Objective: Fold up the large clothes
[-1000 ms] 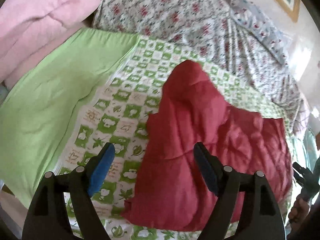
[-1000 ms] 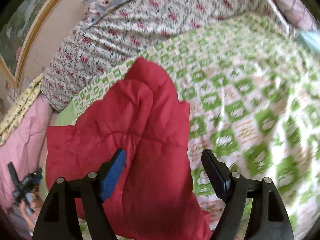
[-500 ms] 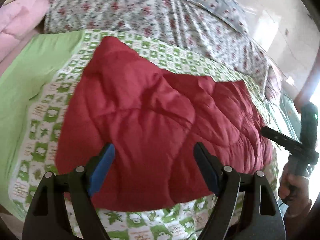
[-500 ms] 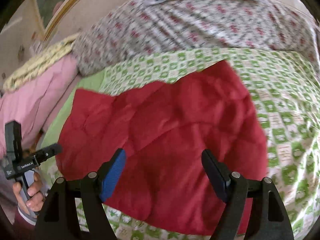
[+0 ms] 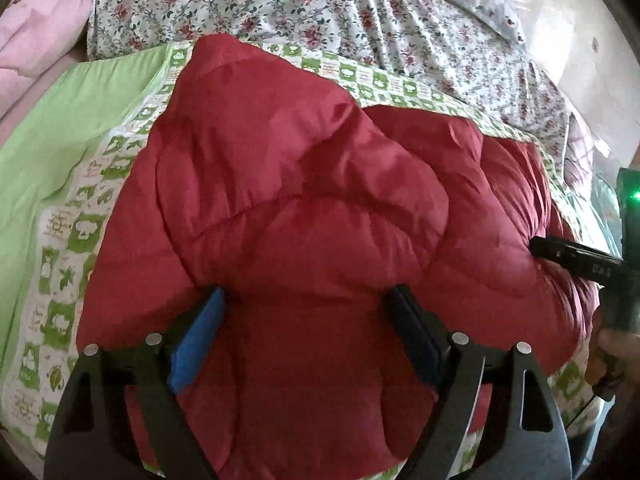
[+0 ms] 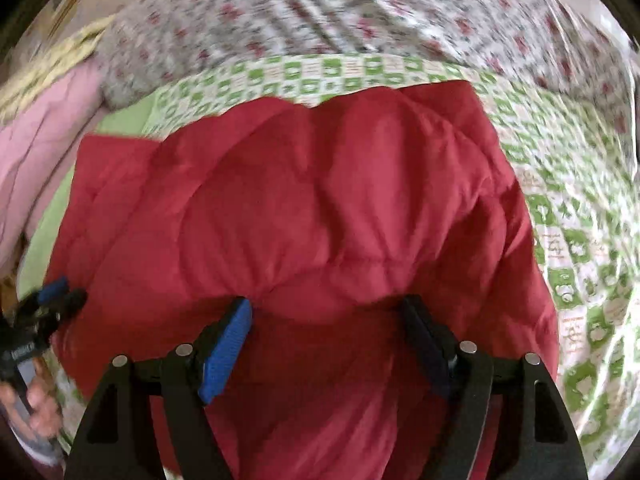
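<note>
A large red quilted garment (image 5: 304,208) lies spread and rumpled on a bed; it also fills the right wrist view (image 6: 320,208). My left gripper (image 5: 308,300) is open, its blue-padded fingers pressed against the near part of the red fabric, which bulges between them. My right gripper (image 6: 328,308) is open in the same way at the garment's right side. The right gripper's tip shows in the left wrist view (image 5: 576,256) touching the garment's right edge. The left gripper shows in the right wrist view (image 6: 48,304) at the garment's left edge.
The garment rests on a green-and-white checked sheet (image 5: 80,240) with a plain green panel (image 5: 60,140) at left. A floral quilt (image 5: 360,12) lies behind it and pink bedding (image 5: 32,40) at far left. The right wrist view is motion-blurred.
Both grippers have come down and closer onto the red garment, which now fills each view. The garment lies more spread out than one second ago. Both grippers stay open.
</note>
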Available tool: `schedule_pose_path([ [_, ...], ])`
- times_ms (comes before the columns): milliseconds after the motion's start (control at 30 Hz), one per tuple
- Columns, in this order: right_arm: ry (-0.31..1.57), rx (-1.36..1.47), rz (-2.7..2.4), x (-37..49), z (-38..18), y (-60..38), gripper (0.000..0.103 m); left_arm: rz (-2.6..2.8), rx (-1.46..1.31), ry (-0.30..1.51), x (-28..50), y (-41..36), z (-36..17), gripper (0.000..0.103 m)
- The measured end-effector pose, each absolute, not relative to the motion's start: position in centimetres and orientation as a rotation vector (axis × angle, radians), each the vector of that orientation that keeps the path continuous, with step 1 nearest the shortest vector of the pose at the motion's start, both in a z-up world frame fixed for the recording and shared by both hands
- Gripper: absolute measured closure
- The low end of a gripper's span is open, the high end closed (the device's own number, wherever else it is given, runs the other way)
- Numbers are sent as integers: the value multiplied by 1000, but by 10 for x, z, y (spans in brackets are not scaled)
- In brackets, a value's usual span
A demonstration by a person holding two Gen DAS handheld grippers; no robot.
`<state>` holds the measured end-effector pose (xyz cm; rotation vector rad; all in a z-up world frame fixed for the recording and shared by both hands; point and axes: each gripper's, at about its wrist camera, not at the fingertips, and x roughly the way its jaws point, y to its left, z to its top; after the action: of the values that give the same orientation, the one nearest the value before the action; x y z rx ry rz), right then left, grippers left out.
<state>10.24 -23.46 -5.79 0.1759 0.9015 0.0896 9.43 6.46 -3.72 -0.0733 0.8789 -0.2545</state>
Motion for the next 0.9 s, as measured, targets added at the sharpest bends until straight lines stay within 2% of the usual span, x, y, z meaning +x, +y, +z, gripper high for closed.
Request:
schedule_pose_path([
  [567,798,320,91,110,-78,-273,26,-194,-31,895,133,50,-45,9],
  [900,793,326,93,109,-77,-274,26,-163,-46,936,147,50,-37,8],
])
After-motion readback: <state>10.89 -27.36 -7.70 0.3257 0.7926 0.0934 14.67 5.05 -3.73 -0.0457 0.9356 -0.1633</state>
